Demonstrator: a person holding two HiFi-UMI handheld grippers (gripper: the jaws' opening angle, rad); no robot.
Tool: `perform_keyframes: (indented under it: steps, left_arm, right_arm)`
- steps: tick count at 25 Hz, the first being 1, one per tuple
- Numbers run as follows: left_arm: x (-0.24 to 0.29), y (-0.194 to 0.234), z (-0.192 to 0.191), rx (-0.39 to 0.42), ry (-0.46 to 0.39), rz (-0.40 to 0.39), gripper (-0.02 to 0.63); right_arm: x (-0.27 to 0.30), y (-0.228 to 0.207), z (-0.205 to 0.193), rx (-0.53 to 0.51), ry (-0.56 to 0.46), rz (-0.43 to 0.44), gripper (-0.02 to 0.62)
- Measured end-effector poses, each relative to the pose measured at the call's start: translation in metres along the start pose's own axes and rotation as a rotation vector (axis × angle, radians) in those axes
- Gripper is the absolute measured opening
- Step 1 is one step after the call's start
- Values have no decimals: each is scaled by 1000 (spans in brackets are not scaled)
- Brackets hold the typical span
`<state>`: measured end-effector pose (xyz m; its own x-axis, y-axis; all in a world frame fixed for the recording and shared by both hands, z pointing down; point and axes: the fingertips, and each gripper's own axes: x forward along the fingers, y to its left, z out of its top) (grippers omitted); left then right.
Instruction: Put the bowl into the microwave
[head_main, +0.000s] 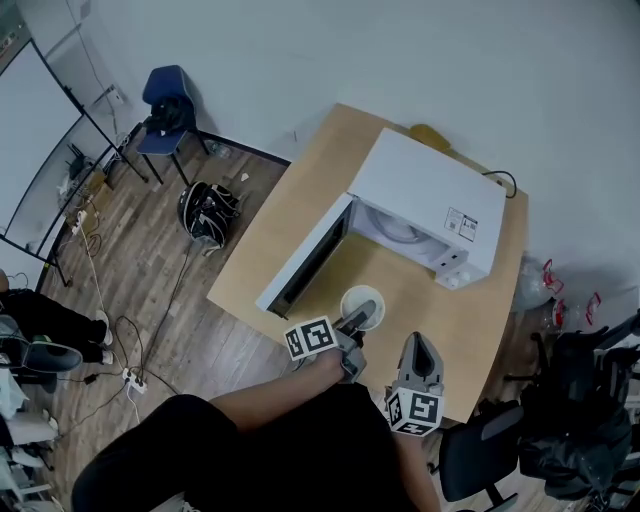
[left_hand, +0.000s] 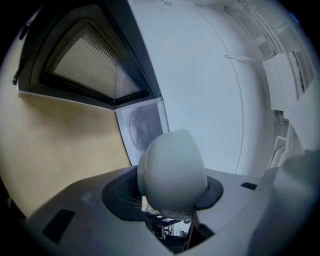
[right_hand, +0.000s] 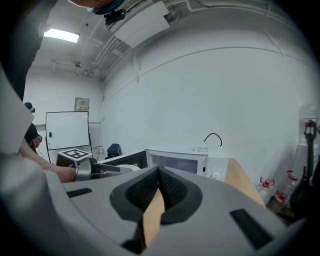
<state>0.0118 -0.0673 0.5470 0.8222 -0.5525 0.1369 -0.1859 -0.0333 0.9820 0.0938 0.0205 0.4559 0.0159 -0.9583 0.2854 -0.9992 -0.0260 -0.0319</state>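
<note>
A white bowl (head_main: 362, 305) hangs just above the wooden table (head_main: 300, 200), in front of the open white microwave (head_main: 430, 200). My left gripper (head_main: 354, 325) is shut on the bowl's near rim. In the left gripper view the bowl (left_hand: 172, 170) sits tilted between the jaws and fills the middle. Beyond it are the microwave's cavity (left_hand: 142, 125) and its open door (left_hand: 90, 60). The door (head_main: 305, 258) swings out to the left. My right gripper (head_main: 420, 352) is shut and holds nothing. It hovers right of the bowl near the table's front edge, facing the microwave (right_hand: 185, 160).
A black cord (head_main: 500, 180) runs behind the microwave. A black office chair (head_main: 480, 455) stands at the table's near right corner. On the floor to the left are a dark bag (head_main: 207, 212), a blue chair (head_main: 165, 110) and loose cables (head_main: 130, 360).
</note>
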Motion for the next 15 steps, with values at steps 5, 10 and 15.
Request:
perform_keyframes:
  steps: [5,10,15]
  left_arm:
    - [55,11,21,-2,-28,36,197]
    - [104,26,42,-13,-60,40,197]
    - [152,50,60,20,-55,69,198]
  right_arm:
    - [39,-27,-2,-3,29,43,60]
    - [67,-50,-11,14,74,71,60]
    - [90,-67,-16,6,98,99,60]
